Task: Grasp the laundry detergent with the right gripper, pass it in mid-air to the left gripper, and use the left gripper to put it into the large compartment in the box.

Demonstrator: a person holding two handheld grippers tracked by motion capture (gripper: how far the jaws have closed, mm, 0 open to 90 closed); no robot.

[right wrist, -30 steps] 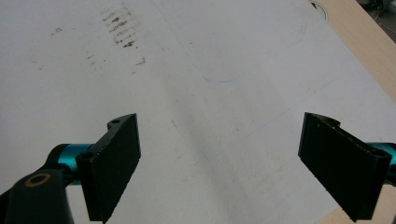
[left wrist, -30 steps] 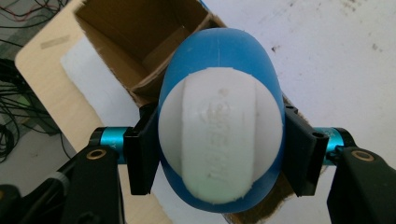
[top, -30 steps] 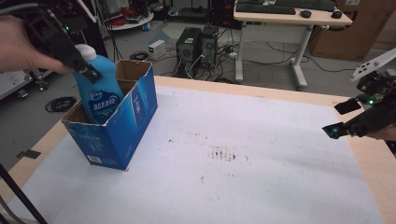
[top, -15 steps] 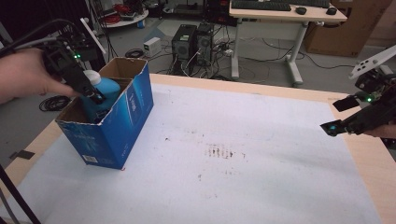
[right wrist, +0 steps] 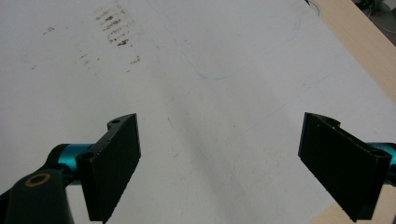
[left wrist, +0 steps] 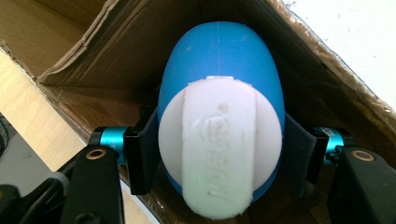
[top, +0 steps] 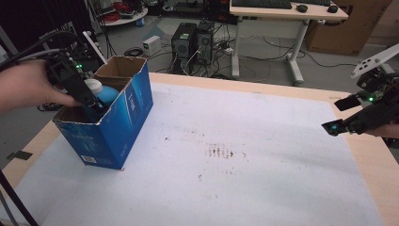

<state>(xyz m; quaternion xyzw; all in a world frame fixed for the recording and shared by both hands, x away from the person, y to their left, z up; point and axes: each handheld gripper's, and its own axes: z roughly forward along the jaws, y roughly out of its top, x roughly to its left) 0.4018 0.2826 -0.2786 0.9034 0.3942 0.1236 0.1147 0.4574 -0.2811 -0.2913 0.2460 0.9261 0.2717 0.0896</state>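
Our left gripper (left wrist: pixel 219 158) clamps the blue bottle (left wrist: pixel 219 88) by its white cap (left wrist: pixel 219 149), low inside the blue carton (top: pixel 110 127) — we should seat it on the floor before letting go, clear of the ragged rim. Our right gripper (right wrist: pixel 238 163) gapes wide and empty over the stained white surface (top: pixel 244 155), well apart.

Light even and soft from above; the white table (top: pixel 263 141) reads bright w/ no hard glare, while the room beyond its far edge is dim. High view slightly soft and grainy. The box (left wrist: pixel 93 60) interior is shadowed in the left gripper view; the bottle (left wrist: pixel 219 140) cap is close, a bit blurred, lightly overexposed. Right gripper view: the table top looks washed out, faint grey shadow band down the middle, jaws sharp.
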